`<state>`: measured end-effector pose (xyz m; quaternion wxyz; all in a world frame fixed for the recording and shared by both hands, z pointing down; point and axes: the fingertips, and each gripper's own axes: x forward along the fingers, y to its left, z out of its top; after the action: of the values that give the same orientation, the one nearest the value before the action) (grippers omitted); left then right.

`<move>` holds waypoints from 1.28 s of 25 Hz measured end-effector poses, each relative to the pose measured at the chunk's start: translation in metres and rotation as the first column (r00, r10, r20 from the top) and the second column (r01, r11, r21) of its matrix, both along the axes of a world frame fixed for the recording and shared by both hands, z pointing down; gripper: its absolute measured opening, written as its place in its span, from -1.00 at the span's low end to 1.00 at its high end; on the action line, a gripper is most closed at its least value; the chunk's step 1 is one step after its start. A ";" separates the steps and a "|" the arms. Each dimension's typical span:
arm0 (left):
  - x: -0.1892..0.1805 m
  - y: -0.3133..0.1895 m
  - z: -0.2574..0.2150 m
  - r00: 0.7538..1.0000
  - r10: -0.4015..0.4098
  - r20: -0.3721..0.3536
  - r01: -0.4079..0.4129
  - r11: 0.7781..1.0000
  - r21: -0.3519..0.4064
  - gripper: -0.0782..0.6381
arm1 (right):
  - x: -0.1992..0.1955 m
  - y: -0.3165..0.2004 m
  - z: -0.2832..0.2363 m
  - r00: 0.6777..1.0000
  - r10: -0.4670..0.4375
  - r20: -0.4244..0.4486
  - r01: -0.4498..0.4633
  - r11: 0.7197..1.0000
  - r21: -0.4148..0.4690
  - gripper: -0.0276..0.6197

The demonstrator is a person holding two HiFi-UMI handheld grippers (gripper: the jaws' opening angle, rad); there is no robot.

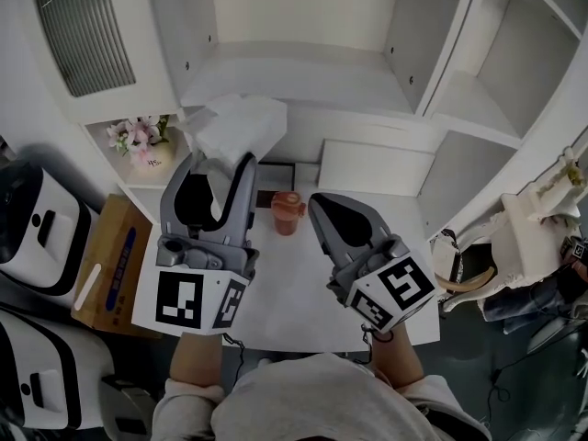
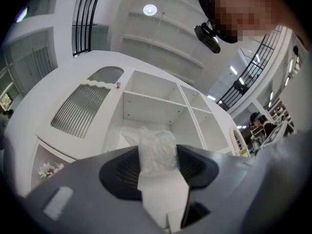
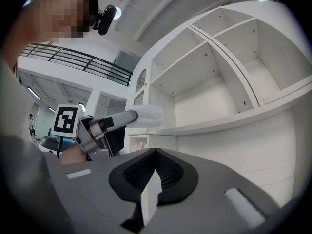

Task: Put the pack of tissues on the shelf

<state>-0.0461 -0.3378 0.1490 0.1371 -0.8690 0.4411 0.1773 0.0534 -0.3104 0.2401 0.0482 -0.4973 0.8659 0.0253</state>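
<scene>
Pinching the pack of tissues (image 1: 243, 122) between its pads, the left claw (image 2: 157, 152) is up at the front left corner of the shelf (image 1: 303, 81). In head view the pack's far end overlaps the shelf board's front edge. Right gripper view puts it level with that edge, close to the left upright; can't tell if it touches. The bay behind the pack is open, and its right-hand divider stands well apart from the pack.

Right claw (image 3: 155, 152) has its tips pressed together with nothing in them. It hangs over the white surface (image 1: 294, 283), beside the left claw and apart from it.

An orange cup (image 1: 287, 212) stands on the surface between the two claws. Flowers (image 1: 138, 141) sit in a low cubby left of the pack. A cardboard box (image 1: 106, 265) lies beyond the surface's left edge.
</scene>
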 end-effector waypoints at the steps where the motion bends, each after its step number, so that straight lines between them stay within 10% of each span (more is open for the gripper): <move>1: 0.001 -0.002 -0.001 1.000 -0.004 -0.006 0.004 1.000 -0.005 -0.20 | 0.003 -0.001 0.000 1.000 -0.003 0.001 0.003 1.000 -0.002 -0.91; 32: 0.045 -0.076 -0.008 0.987 -0.154 0.042 0.156 0.987 -0.047 -0.17 | 0.077 -0.023 0.012 0.998 0.025 0.050 -0.024 0.999 -0.034 -0.91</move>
<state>-0.0016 -0.4134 0.1408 0.1371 -0.8384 0.5091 0.1384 0.1300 -0.3333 0.2524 0.0614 -0.5090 0.8585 -0.0008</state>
